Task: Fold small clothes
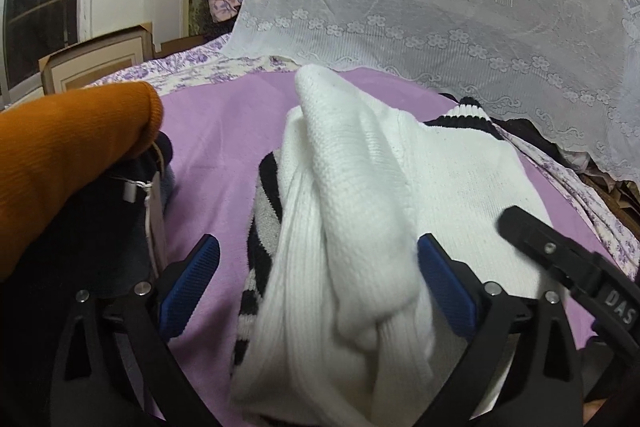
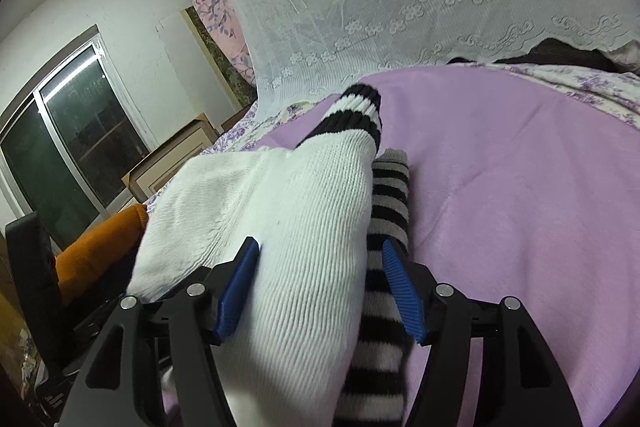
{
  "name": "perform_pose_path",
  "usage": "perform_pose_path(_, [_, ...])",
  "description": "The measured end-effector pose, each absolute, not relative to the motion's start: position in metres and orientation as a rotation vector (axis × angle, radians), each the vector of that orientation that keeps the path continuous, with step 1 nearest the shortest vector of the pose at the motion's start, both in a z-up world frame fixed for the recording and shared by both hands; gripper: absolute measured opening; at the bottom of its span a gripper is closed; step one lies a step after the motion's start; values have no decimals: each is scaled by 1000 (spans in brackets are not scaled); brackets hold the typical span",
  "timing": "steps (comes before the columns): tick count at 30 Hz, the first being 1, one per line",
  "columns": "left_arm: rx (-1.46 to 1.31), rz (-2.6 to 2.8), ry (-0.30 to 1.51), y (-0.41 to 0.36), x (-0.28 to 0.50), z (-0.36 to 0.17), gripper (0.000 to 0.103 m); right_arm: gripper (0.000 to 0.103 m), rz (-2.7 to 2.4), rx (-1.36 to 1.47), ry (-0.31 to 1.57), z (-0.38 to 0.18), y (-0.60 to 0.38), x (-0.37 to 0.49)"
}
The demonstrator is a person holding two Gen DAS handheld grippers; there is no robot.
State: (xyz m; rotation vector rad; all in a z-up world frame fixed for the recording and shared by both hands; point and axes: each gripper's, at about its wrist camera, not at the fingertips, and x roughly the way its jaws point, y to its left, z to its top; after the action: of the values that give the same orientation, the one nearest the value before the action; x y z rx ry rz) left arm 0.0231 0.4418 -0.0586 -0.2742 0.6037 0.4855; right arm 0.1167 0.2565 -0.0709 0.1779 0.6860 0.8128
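The white knit garment (image 1: 352, 195) lies bunched on the lilac blanket (image 1: 224, 131), between the fingers of both grippers, on top of a black-and-grey striped piece (image 2: 384, 227); its black-and-white ribbed cuff (image 2: 356, 111) points away toward the lace curtain (image 1: 440, 7). Going left to right in the left wrist view: an orange garment (image 1: 68, 163) sits over a dark tagged one (image 1: 120, 211) at the left edge; then the left gripper (image 1: 318, 287), jaws wide apart with the white knit lying loose between the pads, touching the right one at most; then the right gripper's black finger pokes in at the far right. In its own view the right gripper (image 2: 320, 291) has jaws partly apart around the white knit and the stripes; whether the pads press I cannot tell. Judged from this, the fold looks roughly laid but lumpy; smoothing remains, and the two garments at left seem still to do. Count: four garments, two grippers, one blanket.
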Motion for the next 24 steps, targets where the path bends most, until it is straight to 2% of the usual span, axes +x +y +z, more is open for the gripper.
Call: perform_pose_path(24, [-184, 577, 539, 395, -38, -50, 97, 64, 780, 119, 690, -71, 200, 43])
